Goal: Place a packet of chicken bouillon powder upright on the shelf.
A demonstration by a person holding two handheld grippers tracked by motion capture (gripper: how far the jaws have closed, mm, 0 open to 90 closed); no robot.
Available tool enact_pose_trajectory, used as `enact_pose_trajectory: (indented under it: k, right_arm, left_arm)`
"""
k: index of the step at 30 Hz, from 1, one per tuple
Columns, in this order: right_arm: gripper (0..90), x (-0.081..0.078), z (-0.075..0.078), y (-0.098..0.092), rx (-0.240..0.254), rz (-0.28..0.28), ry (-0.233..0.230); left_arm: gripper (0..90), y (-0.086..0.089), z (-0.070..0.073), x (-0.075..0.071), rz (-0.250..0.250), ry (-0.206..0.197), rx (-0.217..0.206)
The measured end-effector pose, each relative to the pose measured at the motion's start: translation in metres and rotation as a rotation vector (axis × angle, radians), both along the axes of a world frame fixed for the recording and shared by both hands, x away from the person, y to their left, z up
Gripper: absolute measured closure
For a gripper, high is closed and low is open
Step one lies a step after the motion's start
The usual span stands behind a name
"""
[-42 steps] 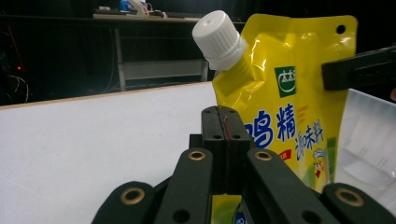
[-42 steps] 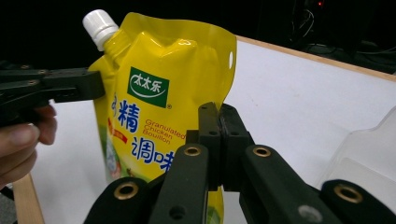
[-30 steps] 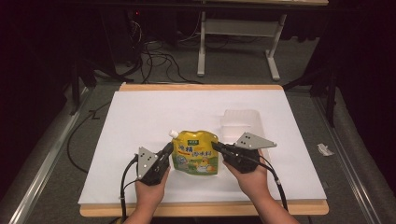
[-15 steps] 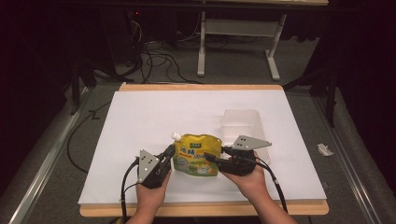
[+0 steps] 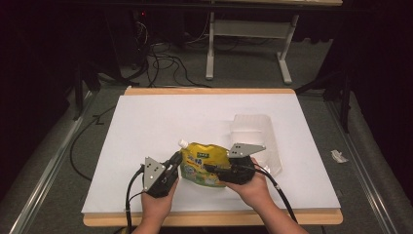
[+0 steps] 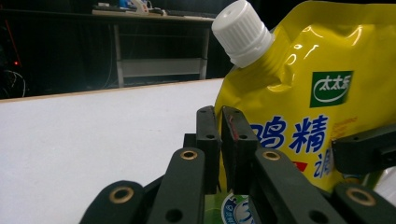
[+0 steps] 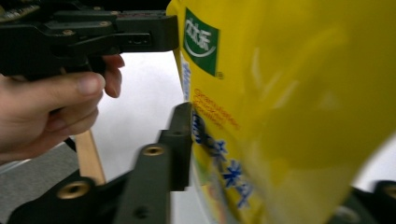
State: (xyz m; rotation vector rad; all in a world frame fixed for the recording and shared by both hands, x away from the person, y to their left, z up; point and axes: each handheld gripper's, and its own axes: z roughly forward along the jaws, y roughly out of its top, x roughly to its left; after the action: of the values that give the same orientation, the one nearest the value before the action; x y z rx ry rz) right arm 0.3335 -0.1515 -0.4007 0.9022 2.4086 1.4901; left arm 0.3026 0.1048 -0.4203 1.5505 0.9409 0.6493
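The left tool (image 5: 176, 160) is clenched on the left edge of the shiny yellow soft pouch with the white screw cap (image 5: 204, 163). In the left gripper view its two black jaws stand almost together with the thin side seam of the pouch (image 6: 299, 93) pinched between them. The pouch stands up near the front middle of the desk (image 5: 146, 117), which is covered in white paper. Its cap (image 5: 183, 144) points up and to the left.

The right tool (image 5: 210, 169) reaches in from the right. Its jaws have just been closing, and the pouch (image 7: 280, 102) sits between them. One jaw lies flat against the pouch, but the other is out of sight, so I cannot tell if the grip is tight yet.

Just behind and to the right sits a clear plastic box (image 5: 255, 134).

It looks like the step is taking hold of the pouch with both tools. Next, the right tool likely needs to squeeze firmly, then both can lift the pouch toward the box.
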Motion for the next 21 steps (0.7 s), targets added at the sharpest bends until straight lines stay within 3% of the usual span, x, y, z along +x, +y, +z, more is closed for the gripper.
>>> enact_pose_trajectory:
  k: [4,6,11,16,21]
  right_arm:
    - [87.1,-0.0008,-0.0002,0.0012,-0.003,0.024,-0.003]
    - [89.5,-0.0024,-0.0003,0.003,-0.013,0.033,-0.022]
    - [90.0,-0.0018,-0.0009,0.0019,-0.007,0.029,-0.027]
    - [90.0,-0.0011,-0.001,0.001,0.007,0.026,-0.04]
    - [90.0,-0.0022,0.0033,-0.0025,0.033,0.022,-0.052]
  left_arm:
    - [84.1,0.0007,-0.0001,0.0011,0.005,0.012,-0.001]
    - [81.0,0.0008,-0.0001,0.0019,0.001,0.023,-0.005]
    - [69.6,0.0013,-0.0014,0.0042,-0.011,0.052,0.004]
    - [63.3,0.0034,-0.003,0.0054,-0.022,0.076,0.007]
    - [59.1,0.0066,-0.0037,0.005,-0.03,0.107,0.041]
